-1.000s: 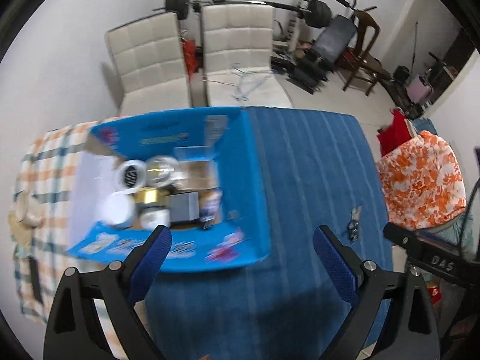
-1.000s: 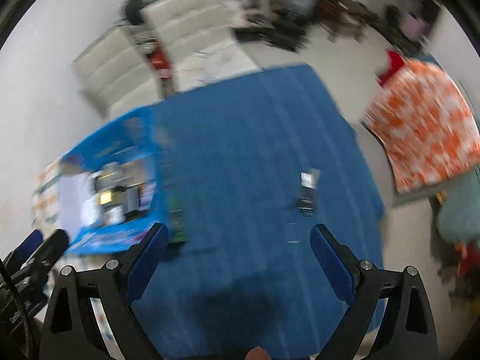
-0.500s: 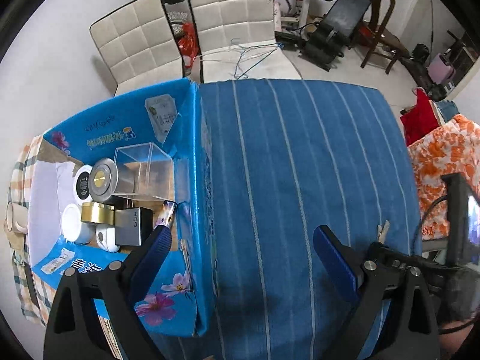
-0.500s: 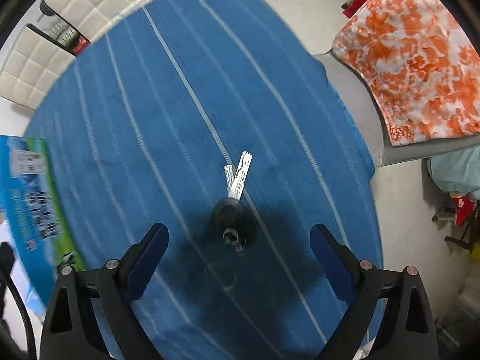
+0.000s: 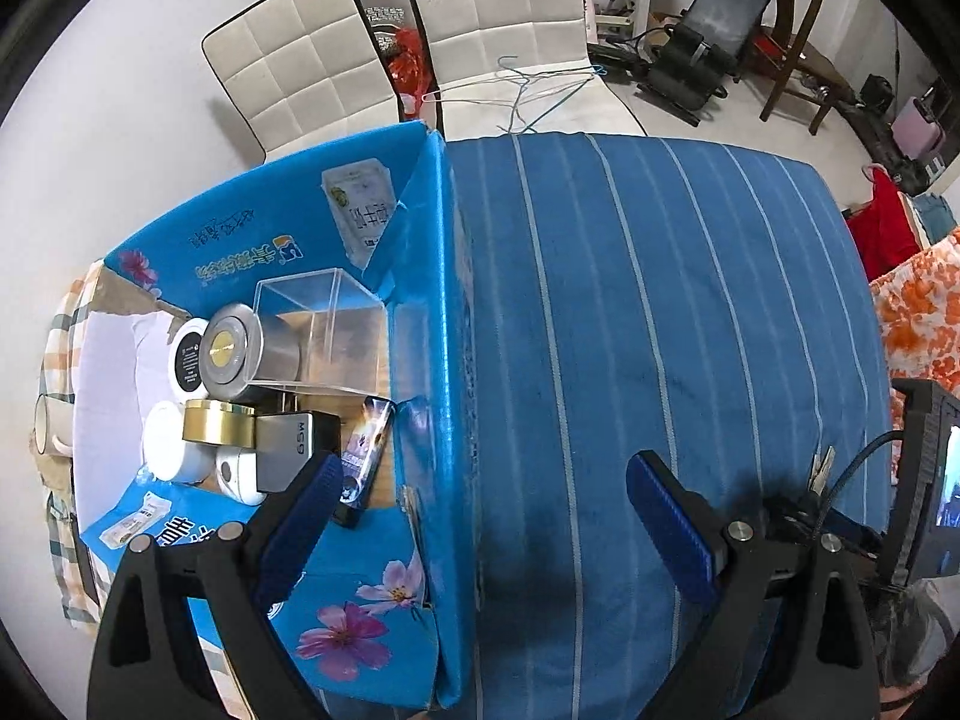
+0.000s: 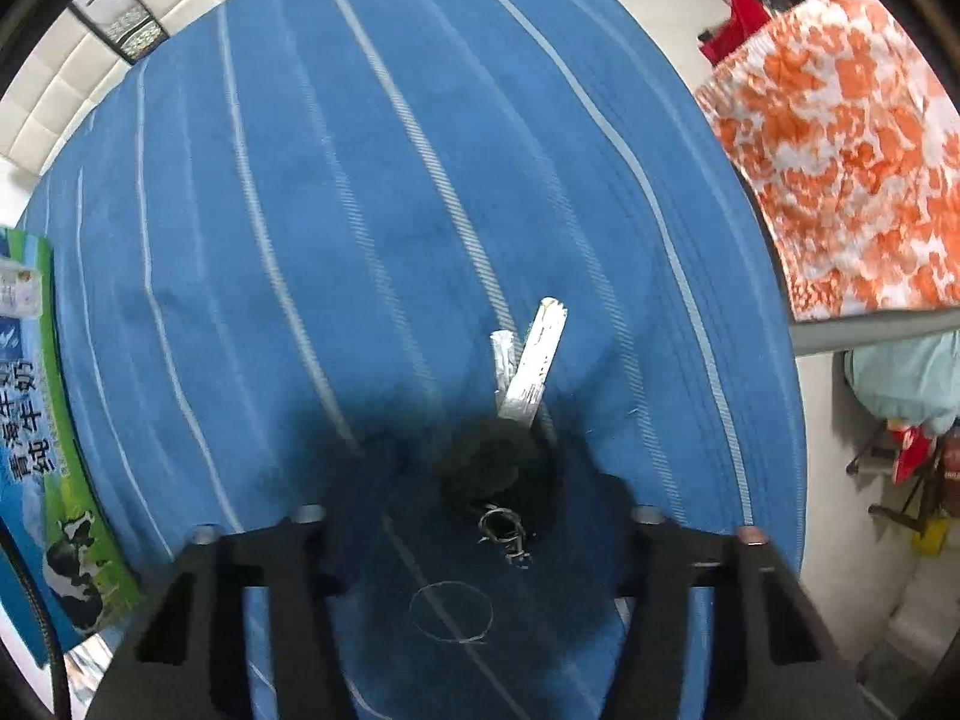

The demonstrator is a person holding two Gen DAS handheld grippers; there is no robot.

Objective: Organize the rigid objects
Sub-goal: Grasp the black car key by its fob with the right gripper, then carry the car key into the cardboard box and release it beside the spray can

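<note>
A bunch of keys (image 6: 510, 438) with black heads and silver blades lies on the blue striped tablecloth (image 6: 360, 180), with a thin wire ring just behind it. My right gripper (image 6: 480, 480) is open and low over the cloth, its fingers on either side of the key heads. My left gripper (image 5: 474, 498) is open and empty above the right wall of the blue cardboard box (image 5: 447, 312). The box holds a clear acrylic cube (image 5: 324, 330), a silver tin (image 5: 240, 351), a gold tin (image 5: 219, 423) and several other small items. The keys also show in the left wrist view (image 5: 819, 471).
Two white chairs (image 5: 492, 18) stand behind the table. An orange floral cushion (image 6: 840, 144) lies off the table's right edge. A checked cloth and a cup (image 5: 51, 426) sit left of the box. The box's outer side shows in the right wrist view (image 6: 42, 450).
My right gripper has dropped close to the keys, which now sit between its fingers. My left gripper has come lower and nearer the box.
</note>
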